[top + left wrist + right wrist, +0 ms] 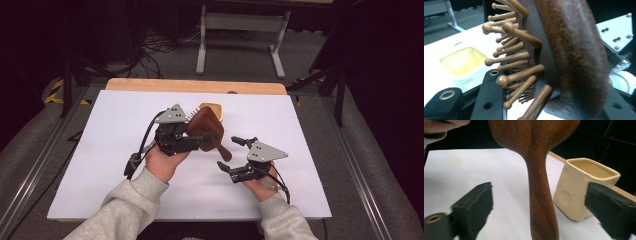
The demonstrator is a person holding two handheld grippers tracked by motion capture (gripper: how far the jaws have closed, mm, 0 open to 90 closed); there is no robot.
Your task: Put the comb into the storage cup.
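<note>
Gripping the head of the wooden hairbrush point(204, 131), the left gripper point(192, 141) has its jaws clamped across the padded bristle face and the smooth back, holding the brush clear of the white table point(100, 150) in front of the cream cup point(212, 109). It looks light and rigid (polished wood may slip, and the pins could bend), so the handle seems the safer hold. To its right, the right gripper point(233, 154) stands with jaws wide apart beside that handle, touching nothing.
</note>
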